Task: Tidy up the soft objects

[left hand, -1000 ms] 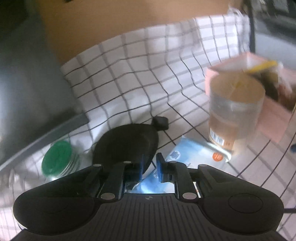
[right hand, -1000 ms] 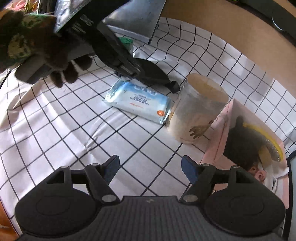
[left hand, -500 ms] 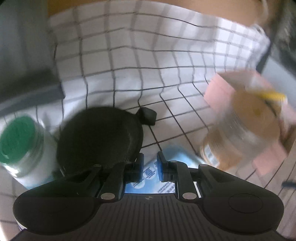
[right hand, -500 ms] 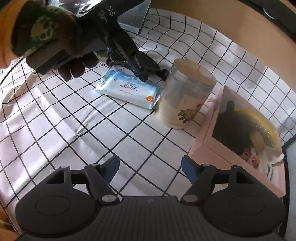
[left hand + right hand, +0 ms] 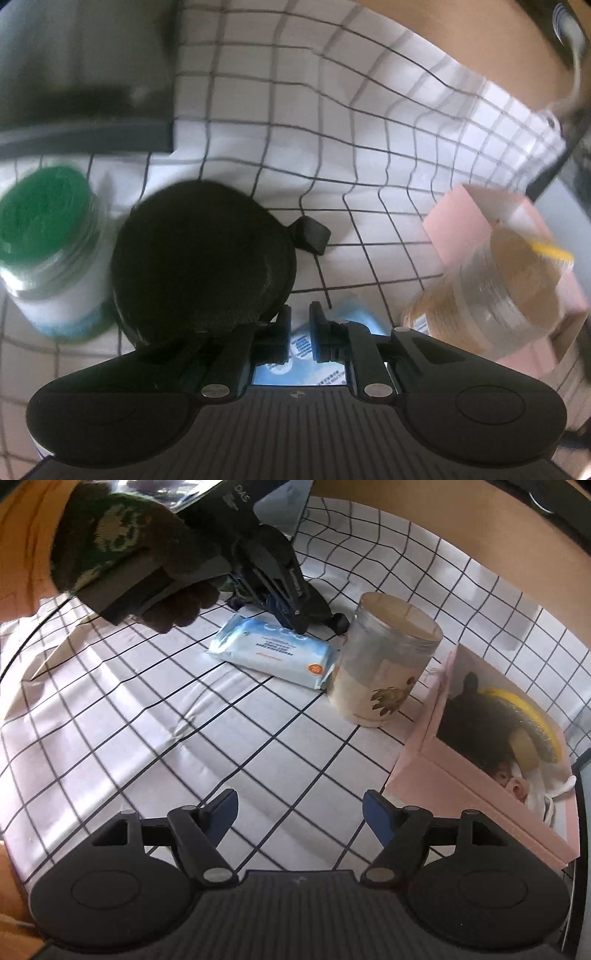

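A light-blue wipes pack (image 5: pixel 269 653) lies on the checked cloth, left of a clear jar (image 5: pixel 384 664). My left gripper (image 5: pixel 295 626), held by a gloved hand (image 5: pixel 122 546), points down onto the pack's far edge. Its jaws are closing, nearly together, with the pack (image 5: pixel 351 310) pinched between the pads. A round black pouch (image 5: pixel 199 258) lies just beyond the left finger. My right gripper (image 5: pixel 299 812) hovers open over bare cloth, nothing between its fingers. The pink box (image 5: pixel 461 775) at the right holds black, yellow and white soft items.
A green-lidded white jar (image 5: pixel 44 221) stands left of the black pouch. A dark grey flat case (image 5: pixel 74 74) lies behind it. In the left wrist view the clear jar (image 5: pixel 498 288) stands in front of the pink box (image 5: pixel 454 221). A brown wall runs behind the cloth.
My left gripper rolled and came down onto the far edge of the wipes pack, its jaws narrowing. The right gripper stayed open and kept its place.
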The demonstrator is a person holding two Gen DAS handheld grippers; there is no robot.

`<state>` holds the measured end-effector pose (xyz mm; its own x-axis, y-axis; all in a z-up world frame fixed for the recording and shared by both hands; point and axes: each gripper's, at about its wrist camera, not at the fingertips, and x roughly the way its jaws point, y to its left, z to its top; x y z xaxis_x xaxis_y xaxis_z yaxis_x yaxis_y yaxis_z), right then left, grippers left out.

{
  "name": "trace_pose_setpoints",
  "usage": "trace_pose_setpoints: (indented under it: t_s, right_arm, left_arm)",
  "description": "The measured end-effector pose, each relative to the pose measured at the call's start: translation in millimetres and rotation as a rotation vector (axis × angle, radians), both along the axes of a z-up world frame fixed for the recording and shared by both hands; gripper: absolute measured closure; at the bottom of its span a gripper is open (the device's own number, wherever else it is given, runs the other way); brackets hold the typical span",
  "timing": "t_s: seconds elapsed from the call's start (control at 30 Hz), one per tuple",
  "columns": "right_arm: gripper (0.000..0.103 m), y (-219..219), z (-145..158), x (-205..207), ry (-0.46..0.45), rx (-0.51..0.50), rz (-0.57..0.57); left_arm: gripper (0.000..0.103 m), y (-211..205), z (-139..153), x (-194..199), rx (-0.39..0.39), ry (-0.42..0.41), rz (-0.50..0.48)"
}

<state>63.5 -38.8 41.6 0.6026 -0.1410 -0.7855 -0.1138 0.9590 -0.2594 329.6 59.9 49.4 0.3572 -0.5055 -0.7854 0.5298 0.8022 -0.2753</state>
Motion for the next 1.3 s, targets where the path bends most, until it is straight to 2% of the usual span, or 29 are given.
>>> trace_pose_setpoints:
  t_s: [0.07, 0.13, 0.33, 0.43, 0.57, 0.63, 0.83, 0.9, 0.93, 1.0, 1.1, 1.17, 1.3]
  right_arm:
    - [0.028, -1.4, 2.0, -3.7, -0.004, -0.002, -0.004]
    - [0.028, -5.4, 3.9, -6.2, -0.008, -0.001, -0.017]
    - [0.028, -11.3, 7.3, -6.6, -0.018, 0.035, -0.034]
    - [0.028, -10.6, 7.8, 1.8, -0.016, 0.112, -0.044]
    - [0.027, -10.5, 8.8, 14.5, -0.018, 0.221, -0.081]
    - [0.026, -11.2, 7.2, 21.9, -0.002, 0.277, -0.11]
    - [0.026, -14.0, -7.3, 53.5, 0.063, 0.489, -0.312]
    - [0.017, -11.3, -9.7, 63.4, 0.041, 0.529, -0.395]
    - [0.017, -8.9, -11.4, 68.2, 0.032, 0.54, -0.428]
    - [0.002, 2.7, -15.4, 83.0, 0.036, 0.516, -0.472]
    - [0.0, 29.0, -22.7, 100.7, 0.062, 0.343, -0.449]
    - [0.003, 42.3, -28.3, 102.9, 0.066, 0.233, -0.369]
    - [0.009, 34.4, -26.3, 83.1, 0.053, 0.217, -0.27]
  left_arm:
    - [0.088, 9.6, -3.6, 6.7, -0.062, 0.092, 0.048]
    - [0.084, 16.9, -7.0, 6.9, -0.095, 0.143, 0.07]
    - [0.084, 36.8, -8.7, -20.8, -0.132, 0.163, 0.094]
    - [0.084, 45.6, -13.3, -42.7, -0.178, 0.205, 0.111]
    - [0.084, 54.1, -14.5, -72.3, -0.22, 0.248, 0.081]
    - [0.084, 63.4, -8.7, -82.8, -0.224, 0.209, 0.085]
    - [0.084, 100.6, 18.3, -104.6, -0.111, -0.069, 0.174]
    - [0.084, 108.7, 22.9, -108.0, -0.082, -0.134, 0.194]
    - [0.083, 110.4, 25.1, -109.9, -0.065, -0.166, 0.199]
    - [0.083, 110.6, 28.8, -110.0, -0.021, -0.23, 0.208]
    - [0.083, 112.8, 30.9, -98.4, -0.004, -0.255, 0.231]
    - [0.083, 117.2, 27.8, -81.0, -0.069, -0.19, 0.291]
    - [0.084, 129.7, 15.2, -43.0, -0.262, -0.057, 0.454]
